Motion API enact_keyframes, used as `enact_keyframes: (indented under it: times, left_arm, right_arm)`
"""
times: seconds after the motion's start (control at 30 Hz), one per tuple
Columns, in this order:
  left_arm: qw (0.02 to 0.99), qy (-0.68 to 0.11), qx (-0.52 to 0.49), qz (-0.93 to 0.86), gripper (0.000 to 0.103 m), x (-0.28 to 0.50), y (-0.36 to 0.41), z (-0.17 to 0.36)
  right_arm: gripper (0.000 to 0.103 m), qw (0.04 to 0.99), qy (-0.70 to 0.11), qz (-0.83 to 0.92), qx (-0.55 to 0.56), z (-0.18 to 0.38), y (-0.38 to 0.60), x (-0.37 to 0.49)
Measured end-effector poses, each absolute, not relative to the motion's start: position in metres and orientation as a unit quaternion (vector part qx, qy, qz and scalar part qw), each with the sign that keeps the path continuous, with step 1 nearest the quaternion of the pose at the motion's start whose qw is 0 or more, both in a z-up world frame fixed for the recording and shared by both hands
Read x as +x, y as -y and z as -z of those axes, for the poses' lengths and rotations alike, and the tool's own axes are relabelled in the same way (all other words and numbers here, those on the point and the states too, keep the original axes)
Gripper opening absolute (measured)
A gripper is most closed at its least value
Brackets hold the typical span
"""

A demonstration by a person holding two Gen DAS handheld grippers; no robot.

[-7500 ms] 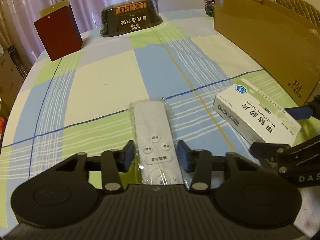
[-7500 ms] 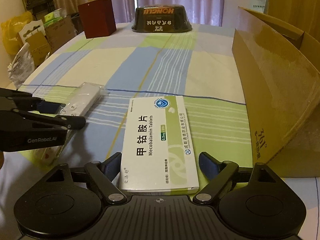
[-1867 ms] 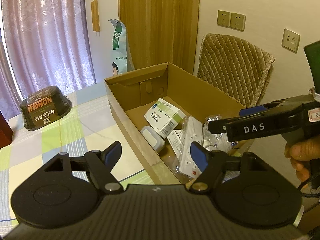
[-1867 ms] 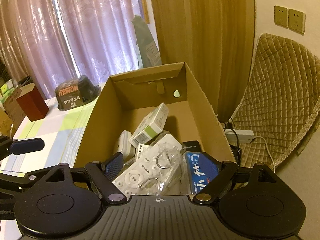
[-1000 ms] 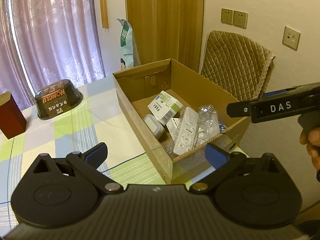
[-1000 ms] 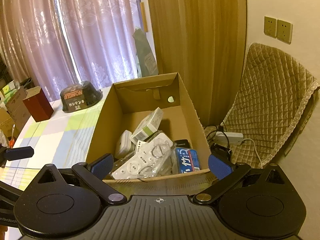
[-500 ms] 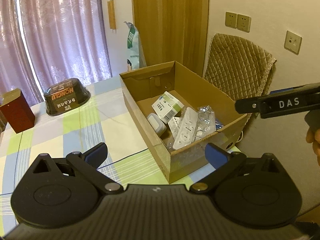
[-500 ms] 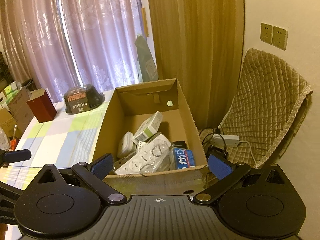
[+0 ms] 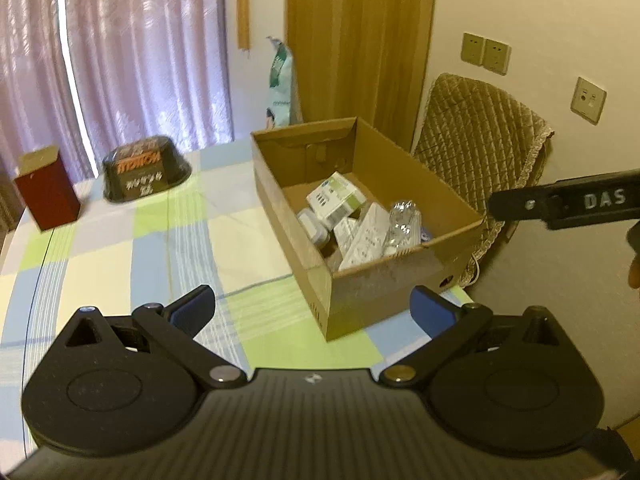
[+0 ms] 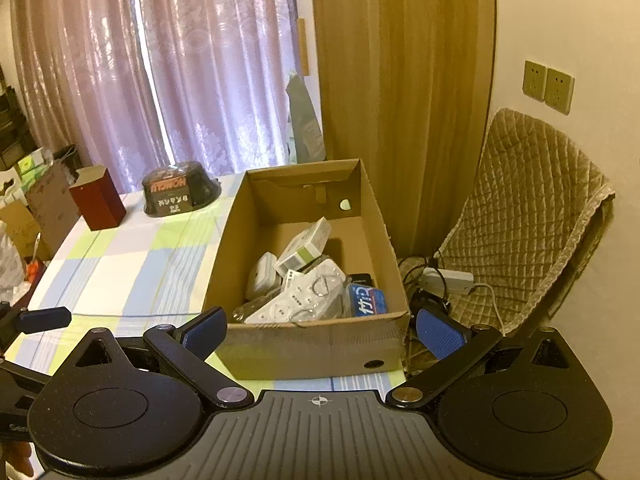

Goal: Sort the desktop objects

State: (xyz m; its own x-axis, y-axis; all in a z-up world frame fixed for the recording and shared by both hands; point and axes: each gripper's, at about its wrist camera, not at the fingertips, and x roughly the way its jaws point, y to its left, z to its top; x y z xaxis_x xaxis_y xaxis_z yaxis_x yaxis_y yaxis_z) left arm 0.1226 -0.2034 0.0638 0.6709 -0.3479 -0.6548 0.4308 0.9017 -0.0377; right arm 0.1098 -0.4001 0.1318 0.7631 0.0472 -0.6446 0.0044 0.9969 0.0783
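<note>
Remote (image 10: 298, 294) and tablet box (image 10: 306, 246) now in carton (image 10: 312, 344), off bench (image 9: 120, 248); both hand-held grippers (image 9: 312, 310) (image 10: 320, 330) spread apart, empty, pulled back. Sorting looks done.

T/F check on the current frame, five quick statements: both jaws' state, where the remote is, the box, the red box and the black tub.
1. The left gripper holds the white remote. False: its jaws are open and empty; the remote lies in the cardboard box.
2. The right gripper has open jaws. True.
3. The cardboard box is closed. False: it is open at the top, with items visible inside.
4. The dark red box stands on the table. True.
5. The black tub is inside the cardboard box. False: it sits on the table, apart from the box.
</note>
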Motion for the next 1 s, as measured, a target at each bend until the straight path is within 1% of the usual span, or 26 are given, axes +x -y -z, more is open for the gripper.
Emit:
enact_keyframes:
  times: [0.1,0.37,0.73,1.0]
  left_arm:
    - [0.910,-0.355,0.042,0.210,0.102,0.114,0.197,-0.065]
    - [0.910,-0.366,0.036,0.194,0.102,0.088,0.186,-0.071]
    - [0.918,-0.346,0.028,0.191,0.102,0.059,0.180,-0.097]
    - [0.922,-0.337,0.035,0.188,0.102,0.046,0.181,-0.103]
  right_arm:
    - [0.103,0.938,-0.346,-0.015,0.033,-0.134,0.396,0.100]
    - [0.103,0.936,-0.350,-0.024,0.024,-0.137,0.383,0.072]
    - [0.103,0.935,-0.350,-0.034,0.040,-0.150,0.371,0.046]
    - [0.103,0.934,-0.353,-0.024,0.053,-0.152,0.373,0.033]
